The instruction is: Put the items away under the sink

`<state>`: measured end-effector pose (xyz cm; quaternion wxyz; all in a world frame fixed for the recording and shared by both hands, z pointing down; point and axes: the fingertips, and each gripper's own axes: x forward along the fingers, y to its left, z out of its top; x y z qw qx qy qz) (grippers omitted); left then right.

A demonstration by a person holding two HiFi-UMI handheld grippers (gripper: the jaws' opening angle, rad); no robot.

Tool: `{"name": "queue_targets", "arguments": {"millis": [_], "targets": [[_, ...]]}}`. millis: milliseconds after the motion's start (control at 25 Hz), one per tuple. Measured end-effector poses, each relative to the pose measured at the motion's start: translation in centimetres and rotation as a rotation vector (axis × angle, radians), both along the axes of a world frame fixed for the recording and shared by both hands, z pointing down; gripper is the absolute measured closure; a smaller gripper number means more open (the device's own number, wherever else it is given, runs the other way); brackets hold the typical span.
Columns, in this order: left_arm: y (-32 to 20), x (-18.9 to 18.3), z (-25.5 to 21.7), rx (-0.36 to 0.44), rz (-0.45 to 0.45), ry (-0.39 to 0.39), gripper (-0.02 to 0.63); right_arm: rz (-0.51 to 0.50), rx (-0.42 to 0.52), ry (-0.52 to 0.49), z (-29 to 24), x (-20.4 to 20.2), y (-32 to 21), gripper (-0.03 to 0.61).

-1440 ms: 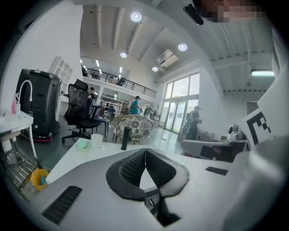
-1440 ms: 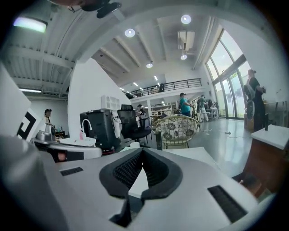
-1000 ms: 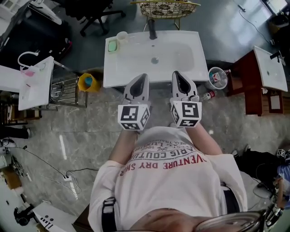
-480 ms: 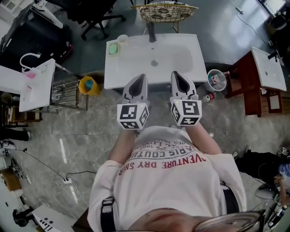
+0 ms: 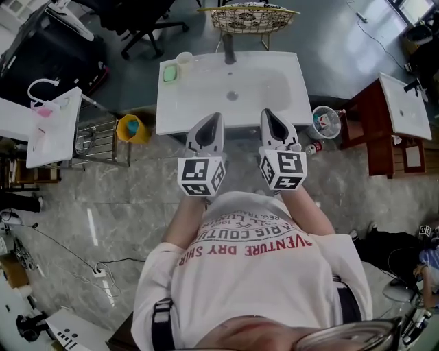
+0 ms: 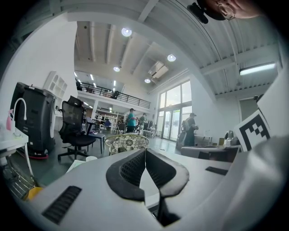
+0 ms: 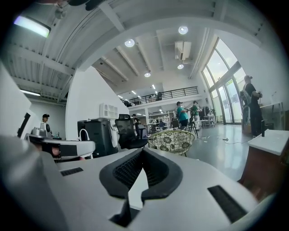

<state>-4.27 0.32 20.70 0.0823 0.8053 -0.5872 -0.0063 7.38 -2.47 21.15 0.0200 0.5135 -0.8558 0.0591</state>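
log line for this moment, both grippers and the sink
left gripper: shut, empty | right gripper: shut, empty | both held out toward white rectangular sink | no item picked up

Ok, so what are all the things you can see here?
sink: one, white, just ahead of the grippers
tap: one, dark, sink's far edge
soap: one, green, sink's far left corner
cup: one, white, beside the soap
chair: one, patterned, behind the sink
bucket: one, yellow, floor left of the sink
bin: one, pale, floor right of the sink
shirt: one, white with red print, on the person
left gripper: one, white, shut, empty
right gripper: one, white, shut, empty
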Motion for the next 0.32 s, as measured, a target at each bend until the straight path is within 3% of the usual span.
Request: {"name": "queue_targets", "arguments": {"millis": [320], "targets": [[-1.9,-0.4,-0.3,-0.004,-0.004,0.002,0.591,0.019,-0.037,0.001,0.6,0.5,-2.0,0.554]]}}
